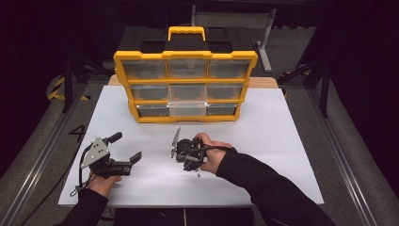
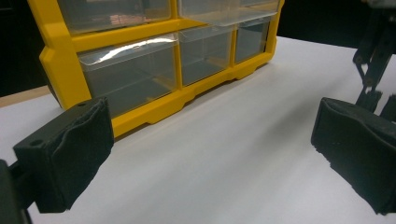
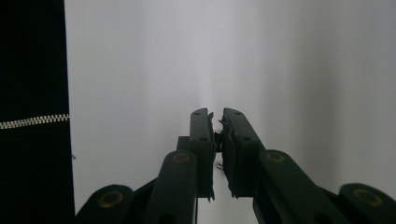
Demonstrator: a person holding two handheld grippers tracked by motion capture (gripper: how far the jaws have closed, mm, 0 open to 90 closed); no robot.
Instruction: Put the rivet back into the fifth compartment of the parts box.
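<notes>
A yellow organizer (image 1: 185, 87) (image 2: 56, 56) with clear drawers stands at the back of the white table (image 1: 273, 141); its bottom middle drawer (image 1: 187, 108) sticks out slightly. My left gripper (image 1: 126, 147) (image 2: 210, 154) rests at the front left, open, with nothing between its pads and aimed at the organizer's lower drawers. A hand holds my right gripper (image 1: 191, 166) (image 3: 215, 114) at the table's middle, tipped down toward the surface. Its jaws are shut on a small shiny metal part (image 3: 217, 134), only a sliver of which shows between the pads.
A tiny object (image 1: 198, 174) lies on the table just nearer the person than the right gripper. The right gripper's linkage (image 2: 373, 60) shows at the upper right of the left gripper view. Dark floor and metal stands surround the table.
</notes>
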